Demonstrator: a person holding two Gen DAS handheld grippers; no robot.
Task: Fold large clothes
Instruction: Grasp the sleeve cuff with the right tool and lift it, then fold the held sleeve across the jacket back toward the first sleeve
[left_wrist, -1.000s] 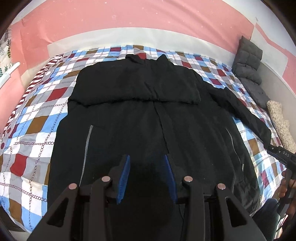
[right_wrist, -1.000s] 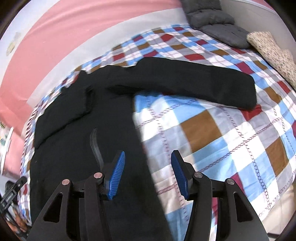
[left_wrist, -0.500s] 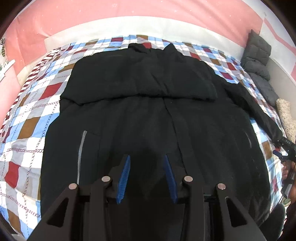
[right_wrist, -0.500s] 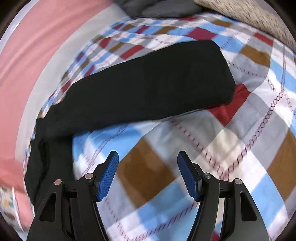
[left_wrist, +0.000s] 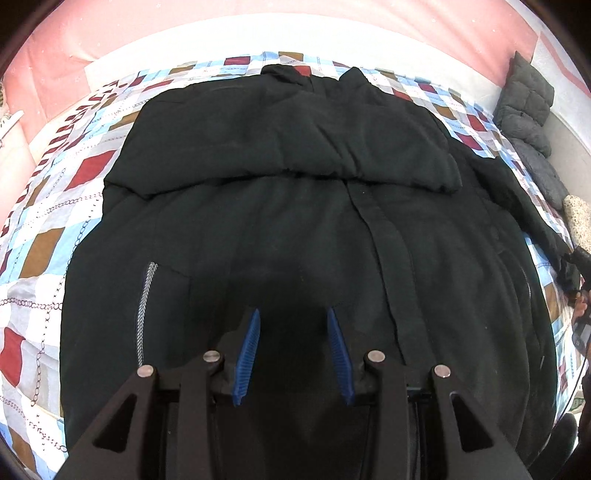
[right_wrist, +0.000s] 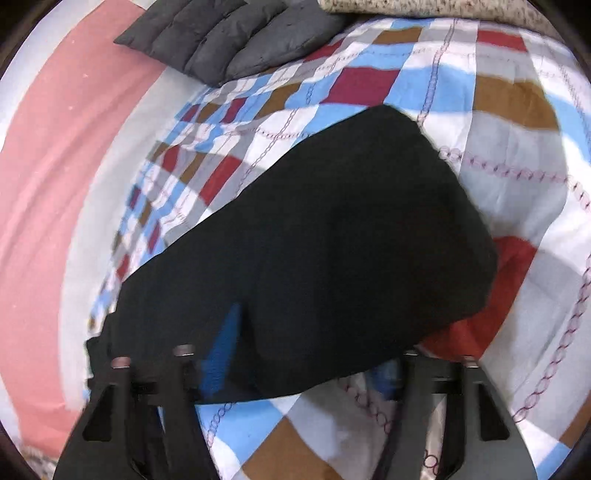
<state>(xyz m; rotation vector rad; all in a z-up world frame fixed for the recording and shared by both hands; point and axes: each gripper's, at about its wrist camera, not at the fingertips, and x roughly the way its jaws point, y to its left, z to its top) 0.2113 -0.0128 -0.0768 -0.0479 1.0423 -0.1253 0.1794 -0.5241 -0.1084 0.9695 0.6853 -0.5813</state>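
A large black jacket (left_wrist: 295, 221) lies spread front-up on a checked bedspread (left_wrist: 48, 221), its left sleeve folded across the chest. My left gripper (left_wrist: 293, 350) hovers open and empty over the jacket's lower middle. The right sleeve (right_wrist: 351, 240) stretches out over the bedspread (right_wrist: 517, 166). My right gripper (right_wrist: 303, 354) is open and wide, its jaws straddling the sleeve near the cuff. The left blue pad (right_wrist: 221, 350) shows beside the cloth; the right pad is mostly hidden behind it. The right gripper also shows at the left wrist view's right edge (left_wrist: 576, 273).
A grey quilted cushion (right_wrist: 229, 40) and a speckled pillow (right_wrist: 424, 5) lie at the bed's head end. A pink and white wall (left_wrist: 295, 22) runs along the far side. The bedspread's bare patches lie left of the jacket and around the sleeve.
My right gripper has moved forward and down onto the outstretched sleeve, which now lies between its jaws. My left gripper has come closer to the jacket's body.
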